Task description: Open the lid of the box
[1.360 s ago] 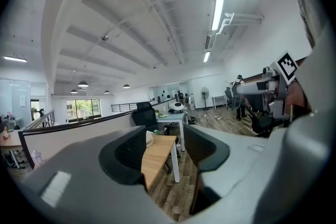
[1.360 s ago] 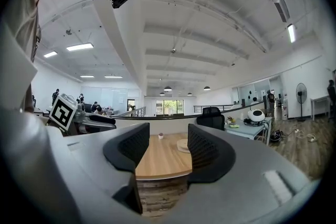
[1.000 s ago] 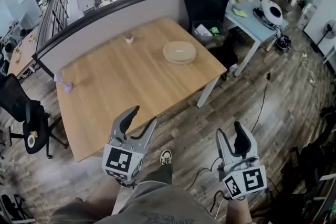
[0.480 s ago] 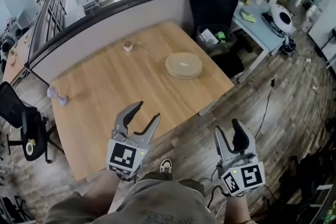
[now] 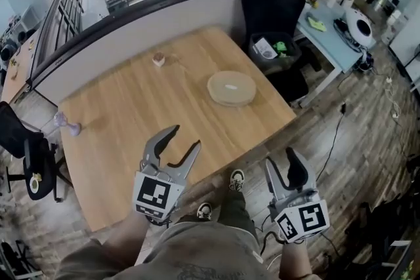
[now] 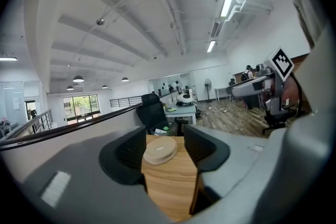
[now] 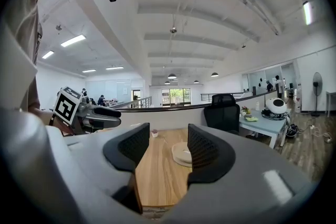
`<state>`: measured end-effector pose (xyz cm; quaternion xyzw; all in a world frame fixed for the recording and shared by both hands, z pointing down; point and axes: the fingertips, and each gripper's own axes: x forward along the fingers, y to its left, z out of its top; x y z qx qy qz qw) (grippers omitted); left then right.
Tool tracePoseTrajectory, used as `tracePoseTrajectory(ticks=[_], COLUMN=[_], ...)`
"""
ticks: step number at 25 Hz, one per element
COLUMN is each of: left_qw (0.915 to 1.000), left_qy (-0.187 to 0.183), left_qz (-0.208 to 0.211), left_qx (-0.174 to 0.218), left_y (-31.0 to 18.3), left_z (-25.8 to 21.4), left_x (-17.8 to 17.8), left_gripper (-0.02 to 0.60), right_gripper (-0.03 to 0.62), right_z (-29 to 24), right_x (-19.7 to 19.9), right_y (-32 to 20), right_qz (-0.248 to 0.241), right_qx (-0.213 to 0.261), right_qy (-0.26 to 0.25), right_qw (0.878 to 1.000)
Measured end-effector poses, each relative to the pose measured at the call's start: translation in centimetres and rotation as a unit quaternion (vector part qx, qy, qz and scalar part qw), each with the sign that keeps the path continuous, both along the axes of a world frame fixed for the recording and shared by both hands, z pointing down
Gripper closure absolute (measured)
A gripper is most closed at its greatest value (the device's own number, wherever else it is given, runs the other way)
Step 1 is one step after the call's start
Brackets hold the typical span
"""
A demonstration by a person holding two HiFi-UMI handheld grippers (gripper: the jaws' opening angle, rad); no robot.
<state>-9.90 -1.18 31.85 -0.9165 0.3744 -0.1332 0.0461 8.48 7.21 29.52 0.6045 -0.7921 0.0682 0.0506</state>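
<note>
A round, flat, pale wooden box with its lid on sits on the right part of the wooden table. My left gripper hovers over the table's near edge, open, nothing between its fingers. My right gripper is held over the floor, off the table's near right corner, also open and empty. In the left gripper view the box shows far ahead between the jaws of the gripper. The right gripper view shows the box ahead, partly behind the right finger.
A small pinkish cup stands near the table's far edge. A purple object lies at its left edge. A black chair and a bin stand beyond the right corner, another chair at the left. My feet are by the table.
The table has come nearer and lower in the head view as I stepped toward it. Both grippers keep the same open pose; the left one now reaches over the table's edge.
</note>
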Motion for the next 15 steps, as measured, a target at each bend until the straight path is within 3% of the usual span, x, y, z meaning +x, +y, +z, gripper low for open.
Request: tracePoseTrajectory(ticks=[12, 15], left_qw=[0.9988, 0.9976], left_qy=[-0.018, -0.001], left_qz=[-0.042, -0.060], left_qx=[-0.018, -0.034], left_y=[-9.2, -12.0], left_z=[2.8, 3.0], left_x=[4.9, 6.0], left_gripper=[0.354, 0.354], right_gripper=[0.382, 0.382], right_z=[3.3, 3.9], right_x=[4.6, 5.6], right_y=[-12.5, -16.3], right_qz=[-0.081, -0.112], right_qx=[-0.030, -0.041], right_qy=[-0.006, -0.006], right_qw=[0.996, 0.993])
